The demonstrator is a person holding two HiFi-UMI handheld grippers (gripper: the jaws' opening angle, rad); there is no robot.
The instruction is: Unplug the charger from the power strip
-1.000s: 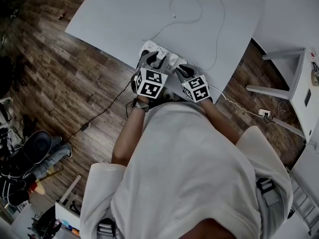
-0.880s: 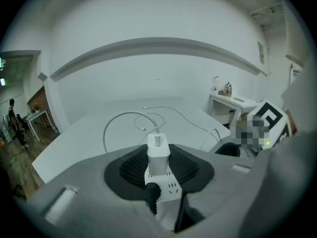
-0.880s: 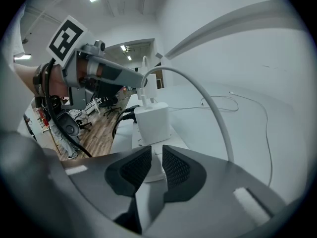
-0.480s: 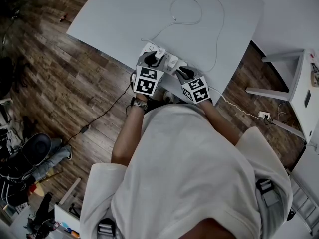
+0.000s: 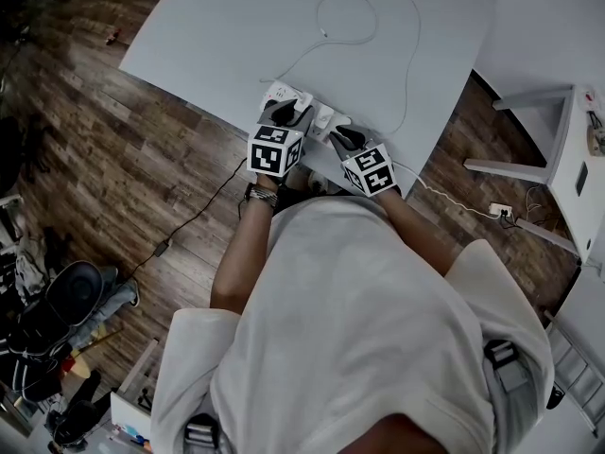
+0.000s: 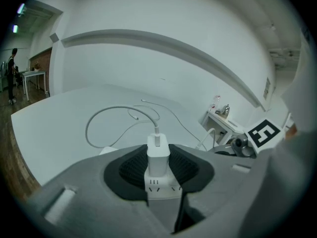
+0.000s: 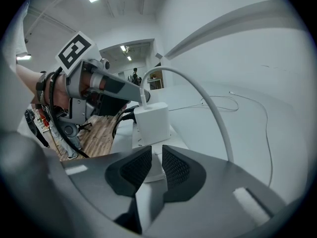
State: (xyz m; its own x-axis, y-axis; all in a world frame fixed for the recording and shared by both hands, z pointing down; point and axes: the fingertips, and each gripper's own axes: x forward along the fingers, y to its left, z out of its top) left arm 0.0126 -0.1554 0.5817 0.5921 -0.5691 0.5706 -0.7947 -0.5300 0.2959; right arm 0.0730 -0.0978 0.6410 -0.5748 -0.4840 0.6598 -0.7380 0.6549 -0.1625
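A white power strip (image 5: 323, 117) lies near the front edge of the white table (image 5: 208, 36). A white charger (image 6: 158, 155) stands plugged into it, and a thin white cable (image 5: 352, 19) loops away from its top. My left gripper (image 6: 158, 161) is shut on the charger, with a black pad against each side. In the head view the left gripper (image 5: 284, 113) sits over the strip's left half. My right gripper (image 7: 152, 171) is shut on the near end of the strip (image 7: 148, 139), just short of the charger (image 7: 151, 122). From above, the right gripper (image 5: 342, 138) is at the strip's right end.
A thick white cord (image 7: 210, 105) arches over the right gripper. Another white cord runs off the table to a socket (image 5: 498, 214) on the wooden floor. A black cable (image 5: 189, 218) lies on the floor at the left. A white stand (image 5: 553, 149) is at the right.
My left gripper has rolled about its own axis and shifted slightly up the picture over the charger. The right gripper and the strip have stayed where they were.
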